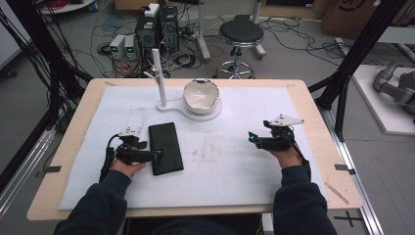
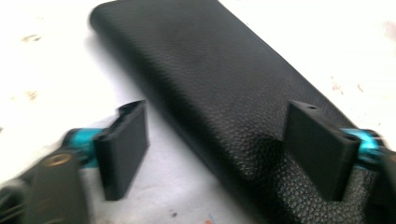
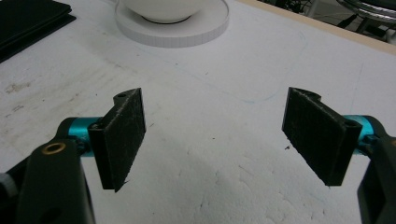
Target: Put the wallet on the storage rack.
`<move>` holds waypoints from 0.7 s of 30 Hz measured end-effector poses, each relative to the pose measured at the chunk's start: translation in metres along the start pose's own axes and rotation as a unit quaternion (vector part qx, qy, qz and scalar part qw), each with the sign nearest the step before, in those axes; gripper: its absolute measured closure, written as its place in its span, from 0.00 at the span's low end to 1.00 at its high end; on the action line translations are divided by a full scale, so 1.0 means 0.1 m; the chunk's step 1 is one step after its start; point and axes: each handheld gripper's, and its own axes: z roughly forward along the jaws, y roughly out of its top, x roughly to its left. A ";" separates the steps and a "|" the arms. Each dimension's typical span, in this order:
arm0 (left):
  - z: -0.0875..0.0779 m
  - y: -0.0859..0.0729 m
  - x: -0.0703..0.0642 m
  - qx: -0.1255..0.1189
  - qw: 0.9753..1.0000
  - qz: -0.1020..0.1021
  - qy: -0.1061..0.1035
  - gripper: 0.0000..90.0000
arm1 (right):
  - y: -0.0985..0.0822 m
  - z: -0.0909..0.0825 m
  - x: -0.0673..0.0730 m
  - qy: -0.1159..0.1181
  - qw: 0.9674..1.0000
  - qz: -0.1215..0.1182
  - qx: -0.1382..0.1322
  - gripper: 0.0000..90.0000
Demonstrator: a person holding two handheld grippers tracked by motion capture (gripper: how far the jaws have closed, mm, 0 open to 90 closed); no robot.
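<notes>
**Two open hand-held grippers over a black case**

In the high view, a flat black rectangular leather-textured case (image 1: 166,148) is lying on the white foam sheet (image 1: 235,181) that is covering the pale wooden tabletop (image 1: 313,117), left of the middle. The left hand-held gripper (image 1: 157,154) is sitting at the case's left edge, its tips reaching onto the case, with the person's left hand (image 1: 128,166) gripping it from below. The right hand-held gripper (image 1: 251,138) is hovering well apart on the right side of the sheet, pointing left, held by the right hand (image 1: 286,155). Behind the case, a white glossy bowl (image 1: 200,94) is resting on a round white base (image 1: 208,113), beside a slim white upright post (image 1: 158,78). A black round stool (image 1: 241,33) is standing on the floor beyond the tabletop.

In the left gripper view, the left hand-held gripper (image 2: 229,149) is standing released, its jaws spread wide. The black case (image 2: 219,88) is running diagonally between them; the right jaw is lying over the case's grained surface, while the left jaw is standing over the white sheet (image 2: 42,70) just beside the case's edge. Whether either jaw is touching the case is not clear.

In the right gripper view, the right hand-held gripper (image 3: 215,140) is also released, jaws wide apart with bare white sheet (image 3: 210,186) between them. The bowl (image 3: 161,9) on its base (image 3: 187,30) is showing at the top, and a corner of the black case (image 3: 28,18) at the upper left.
</notes>
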 end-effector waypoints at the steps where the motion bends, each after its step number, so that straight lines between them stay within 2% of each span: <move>1: 0.01 0.00 -0.03 -0.001 1.000 0.002 0.004 0.18 | 0.00 0.00 0.00 0.000 1.000 -0.001 0.001 0.24; 2: 0.01 0.00 -0.04 -0.007 1.000 -0.002 -0.009 0.22 | 0.00 0.00 0.00 -0.001 1.000 -0.001 0.001 0.24; 3: 0.02 -0.01 -0.05 -0.009 1.000 -0.003 -0.011 0.30 | 0.00 0.01 0.01 0.000 1.000 -0.001 0.003 0.24; 5: 0.03 0.00 -0.06 -0.013 1.000 -0.002 -0.022 0.38 | 0.00 0.01 0.01 0.001 1.000 -0.003 0.001 0.24; 8: 0.03 0.00 -0.03 -0.023 0.999 -0.023 -0.037 0.54 | 0.00 0.02 0.02 0.002 1.000 -0.005 0.004 0.26; 12: 0.02 -0.01 0.00 -0.036 0.997 -0.038 -0.063 0.76 | 0.00 0.03 0.02 0.000 1.000 -0.004 0.006 0.26; 17: 0.02 0.00 0.00 -0.050 0.992 -0.052 -0.106 0.87 | -0.01 0.01 0.00 -0.001 1.000 0.002 0.006 0.26; 21: -0.05 0.03 0.01 -0.088 0.986 -0.056 -0.128 0.89 | -0.02 0.01 -0.01 -0.001 1.000 0.004 0.005 0.26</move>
